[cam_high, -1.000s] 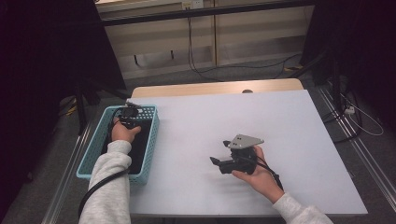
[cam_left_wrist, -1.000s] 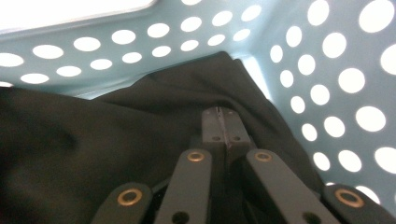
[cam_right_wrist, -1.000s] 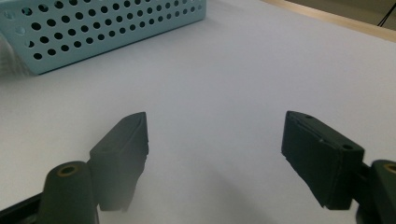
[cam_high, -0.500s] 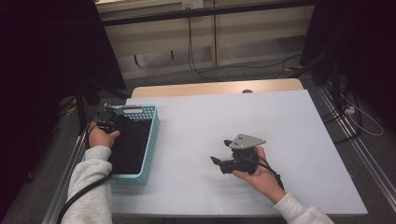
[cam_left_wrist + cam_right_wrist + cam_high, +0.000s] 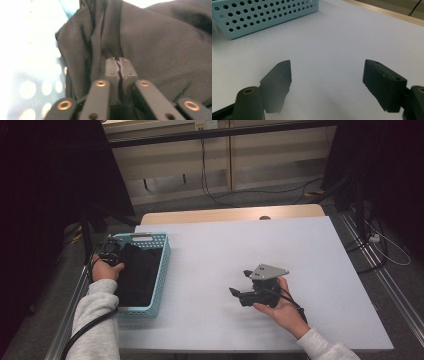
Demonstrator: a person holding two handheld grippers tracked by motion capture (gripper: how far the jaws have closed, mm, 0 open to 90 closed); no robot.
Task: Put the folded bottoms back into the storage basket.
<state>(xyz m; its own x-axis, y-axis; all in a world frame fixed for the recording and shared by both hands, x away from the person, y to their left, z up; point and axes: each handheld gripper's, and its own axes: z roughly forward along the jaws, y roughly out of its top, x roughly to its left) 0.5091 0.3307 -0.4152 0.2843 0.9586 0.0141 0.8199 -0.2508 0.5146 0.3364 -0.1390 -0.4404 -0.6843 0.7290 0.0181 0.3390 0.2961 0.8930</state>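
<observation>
Black cloth (image 5: 137, 272); light-blue basket (image 5: 161, 270) with round holes; white table (image 5: 300, 250)

White table (image 5: 310, 270); blue basket (image 5: 162, 270) at its left edge.

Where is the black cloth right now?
In the high view the black cloth lies in the light blue basket at the table's left edge, beside the left claw.

Left gripper (image 5: 109, 251) at the far left rim of the blue basket (image 5: 161, 270), touching dark cloth (image 5: 136, 274) inside. Right gripper (image 5: 241, 283) rests on the white table (image 5: 320, 270).
</observation>
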